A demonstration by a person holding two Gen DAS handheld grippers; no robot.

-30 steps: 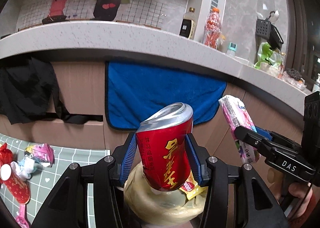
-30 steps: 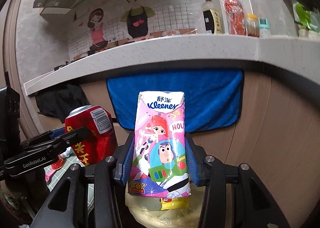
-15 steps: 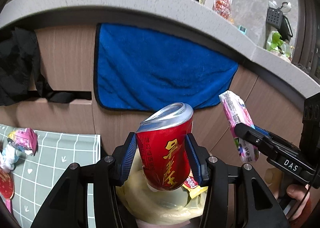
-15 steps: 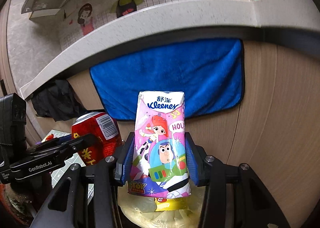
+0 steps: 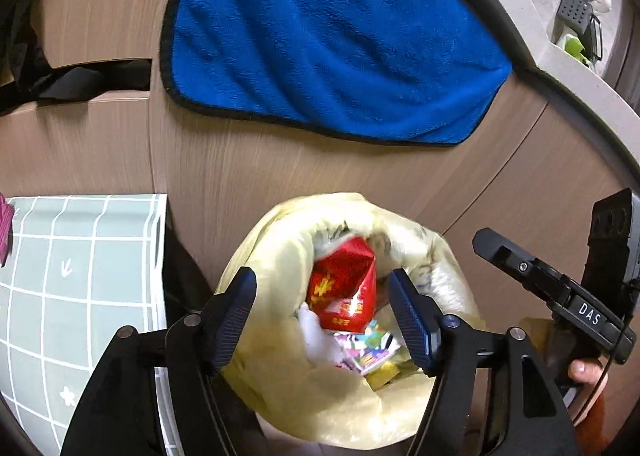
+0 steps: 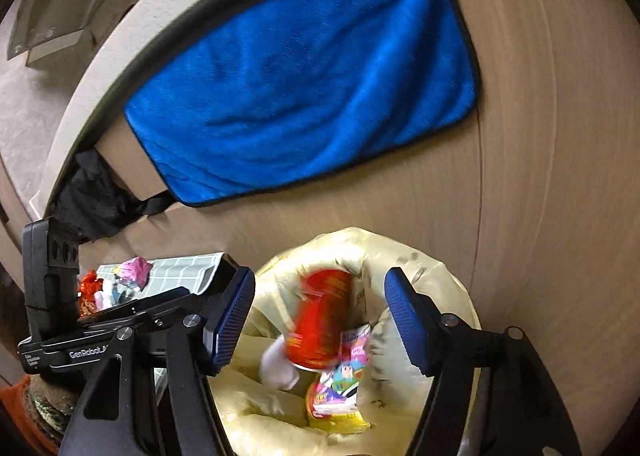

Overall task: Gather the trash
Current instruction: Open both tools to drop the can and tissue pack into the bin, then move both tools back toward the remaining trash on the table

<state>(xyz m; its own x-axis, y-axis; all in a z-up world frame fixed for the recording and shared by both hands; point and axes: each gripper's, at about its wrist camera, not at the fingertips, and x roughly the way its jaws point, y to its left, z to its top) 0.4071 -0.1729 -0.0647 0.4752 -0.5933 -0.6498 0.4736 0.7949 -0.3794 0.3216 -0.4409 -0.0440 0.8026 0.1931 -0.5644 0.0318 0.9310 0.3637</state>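
Both claws have just been opening and now stand wide with nothing between the pads: left gripper (image 5: 322, 310) has let go the red can (image 5: 344, 292), right gripper (image 6: 320, 314) the tissue pack (image 6: 344, 376). Both items now lie inside the yellow trash bag (image 5: 280, 256). Views have tipped down; blue towel (image 5: 328, 39) fills the top.

Fluffy blue cloth (image 5: 328, 43); thin, crinkled plastic bag (image 5: 280, 252).

Low table with a pale green cloth with a white grid (image 5: 80, 296) sits left of the bin; crumpled pink and red wrappers (image 6: 120, 280) lie on it, toward its far-left end.
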